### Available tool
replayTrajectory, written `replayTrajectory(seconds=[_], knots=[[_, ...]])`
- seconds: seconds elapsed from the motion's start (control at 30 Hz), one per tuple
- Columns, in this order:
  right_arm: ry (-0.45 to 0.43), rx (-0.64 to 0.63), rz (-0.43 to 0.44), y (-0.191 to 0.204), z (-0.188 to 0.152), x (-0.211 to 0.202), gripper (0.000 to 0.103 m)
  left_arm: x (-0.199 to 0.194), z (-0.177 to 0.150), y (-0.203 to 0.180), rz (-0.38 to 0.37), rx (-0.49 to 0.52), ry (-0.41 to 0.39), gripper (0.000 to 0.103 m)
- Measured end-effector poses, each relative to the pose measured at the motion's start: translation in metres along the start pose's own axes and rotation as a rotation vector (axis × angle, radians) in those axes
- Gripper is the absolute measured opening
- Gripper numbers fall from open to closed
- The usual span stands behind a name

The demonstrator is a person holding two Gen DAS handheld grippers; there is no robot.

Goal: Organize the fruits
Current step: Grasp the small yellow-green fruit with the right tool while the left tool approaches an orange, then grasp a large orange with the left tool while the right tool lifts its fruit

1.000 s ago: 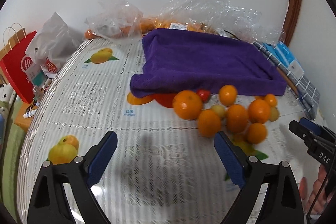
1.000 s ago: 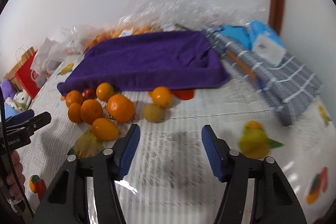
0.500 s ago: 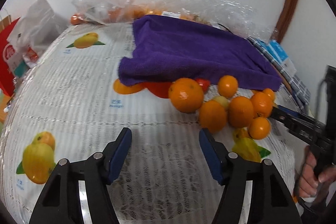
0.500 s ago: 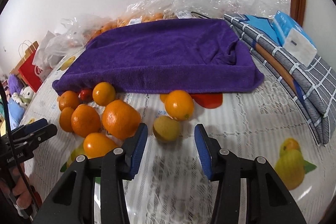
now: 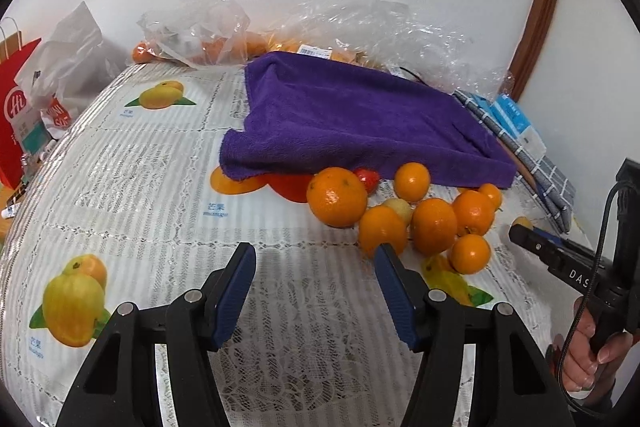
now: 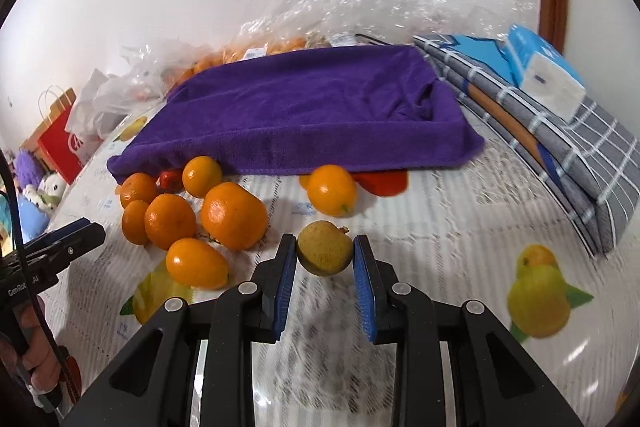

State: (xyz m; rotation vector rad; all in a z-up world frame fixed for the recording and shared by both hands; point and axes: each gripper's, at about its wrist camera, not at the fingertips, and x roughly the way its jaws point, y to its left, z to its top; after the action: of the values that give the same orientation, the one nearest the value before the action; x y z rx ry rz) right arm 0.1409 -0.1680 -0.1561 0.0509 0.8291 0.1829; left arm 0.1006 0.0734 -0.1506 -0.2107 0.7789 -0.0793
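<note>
Several oranges (image 6: pixel 233 216) lie in a cluster on the patterned tablecloth, in front of a purple towel (image 6: pixel 312 115). One orange (image 6: pixel 331 190) sits apart to the right. My right gripper (image 6: pixel 325 255) has its blue pads on both sides of a small yellow-brown fruit (image 6: pixel 324 247) and touches it. In the left wrist view the cluster (image 5: pixel 434 225) lies ahead to the right, with the biggest orange (image 5: pixel 337 196) nearest. My left gripper (image 5: pixel 316 273) is open and empty above the cloth, just left of the cluster. The purple towel (image 5: pixel 360 123) lies behind.
Clear plastic bags (image 5: pixel 360 23) with more oranges lie against the back wall. A folded grey checked cloth (image 6: pixel 560 147) with a blue-white pack (image 6: pixel 544 71) lies at the right. A red paper bag (image 5: pixel 16 123) and white bag stand at the left edge.
My right gripper has moved forward and closed onto the yellow-brown fruit. My left gripper has narrowed a little and shifted closer to the orange cluster.
</note>
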Motion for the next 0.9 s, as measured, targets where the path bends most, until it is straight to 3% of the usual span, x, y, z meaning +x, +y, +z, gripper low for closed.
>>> replayTrajectory(seconds=[0.17,0.43,0.6,0.9], knots=[[-0.016,0.038,-0.01,-0.009,-0.004,-0.011,0.029,0.0,0.001,-0.002,-0.024,0.003,0.005,0.059],[-0.019,0.065,0.02,-0.015,-0.004,-0.012,0.029,0.008,0.028,-0.008,0.019,-0.014,-0.022,0.057],[-0.026,0.084,0.049,-0.019,-0.004,-0.014,0.029,0.033,0.047,-0.007,-0.021,-0.065,0.045,0.051],[-0.026,0.115,0.068,-0.023,-0.003,-0.014,0.029,0.054,0.041,-0.004,-0.084,-0.117,0.099,0.045]])
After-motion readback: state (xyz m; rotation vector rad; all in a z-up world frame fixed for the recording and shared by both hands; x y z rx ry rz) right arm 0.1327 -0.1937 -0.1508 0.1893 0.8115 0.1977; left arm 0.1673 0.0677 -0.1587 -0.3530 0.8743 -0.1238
